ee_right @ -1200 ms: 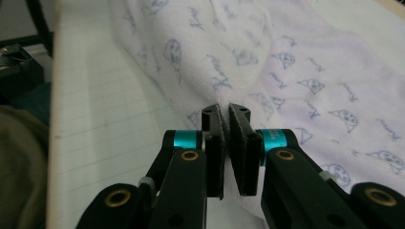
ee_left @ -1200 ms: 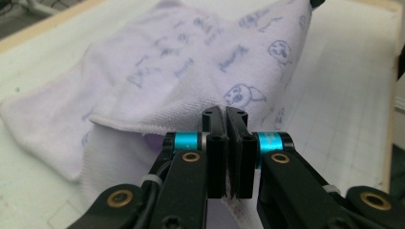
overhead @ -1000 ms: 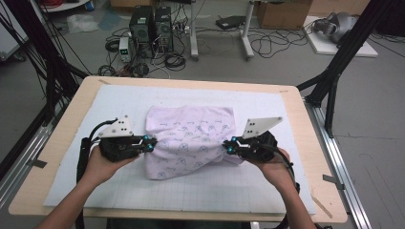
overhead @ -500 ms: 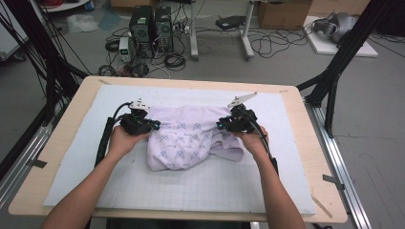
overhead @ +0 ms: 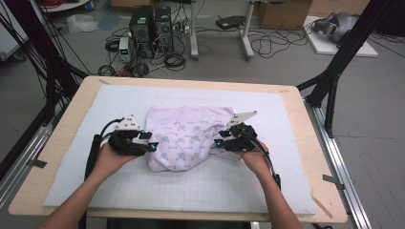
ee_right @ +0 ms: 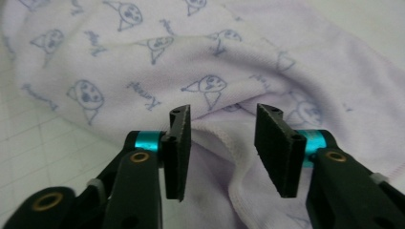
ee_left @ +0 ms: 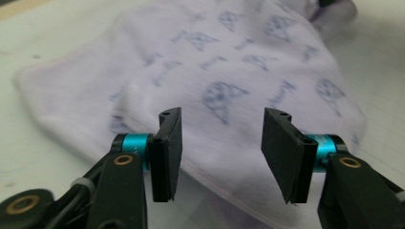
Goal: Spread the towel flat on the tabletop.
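High view: pale lilac printed cotton garment (overhead: 187, 137) lies folded mid-mat, my 2 grippers flanking it | left gripper (ee_left: 222, 152) view: jaws just opening, released | right gripper (ee_right: 223, 150) view: jaws just opening, released over hem; risk: pads snag cloth, fold undone.

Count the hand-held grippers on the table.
2. Left hand-held gripper sits at the garment's left edge, right hand-held gripper at its right edge; both have open jaws, nothing gripped.
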`<state>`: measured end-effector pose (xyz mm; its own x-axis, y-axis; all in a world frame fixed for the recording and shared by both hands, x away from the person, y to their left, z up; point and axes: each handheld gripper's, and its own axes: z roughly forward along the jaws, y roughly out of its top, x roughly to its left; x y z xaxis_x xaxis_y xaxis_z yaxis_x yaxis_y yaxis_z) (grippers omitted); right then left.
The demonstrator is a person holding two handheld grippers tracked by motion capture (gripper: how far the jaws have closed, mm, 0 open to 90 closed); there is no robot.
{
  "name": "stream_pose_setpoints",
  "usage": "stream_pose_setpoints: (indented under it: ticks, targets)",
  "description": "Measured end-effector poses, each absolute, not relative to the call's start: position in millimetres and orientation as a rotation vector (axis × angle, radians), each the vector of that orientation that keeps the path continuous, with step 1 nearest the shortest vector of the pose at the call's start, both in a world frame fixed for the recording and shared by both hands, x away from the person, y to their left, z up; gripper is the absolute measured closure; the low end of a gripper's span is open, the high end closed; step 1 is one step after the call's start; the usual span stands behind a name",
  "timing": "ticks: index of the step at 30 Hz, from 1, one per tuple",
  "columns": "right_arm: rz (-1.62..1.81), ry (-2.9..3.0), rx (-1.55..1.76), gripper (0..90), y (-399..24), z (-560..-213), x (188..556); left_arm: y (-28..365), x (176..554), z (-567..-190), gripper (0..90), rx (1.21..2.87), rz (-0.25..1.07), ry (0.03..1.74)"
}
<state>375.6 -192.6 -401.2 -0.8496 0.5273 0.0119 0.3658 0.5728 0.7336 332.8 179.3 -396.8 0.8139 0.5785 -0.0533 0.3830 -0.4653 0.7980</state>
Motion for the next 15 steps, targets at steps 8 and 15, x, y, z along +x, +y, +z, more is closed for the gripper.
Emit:
stream_pose_setpoints:
  ticks: [8, 15]
  targets:
    - [1.096, 2.697, 0.793, 78.7, -180.3, -426.7, 388.4, 161.1, 340.9, -424.8, 80.3, 2.227, 0.208, 0.677]
    - [1.182, 2.685, 0.771, 84.2, -197.0, -413.0, 379.6, 179.8, 339.1, -408.2, 87.2, 2.141, 0.239, 0.709]
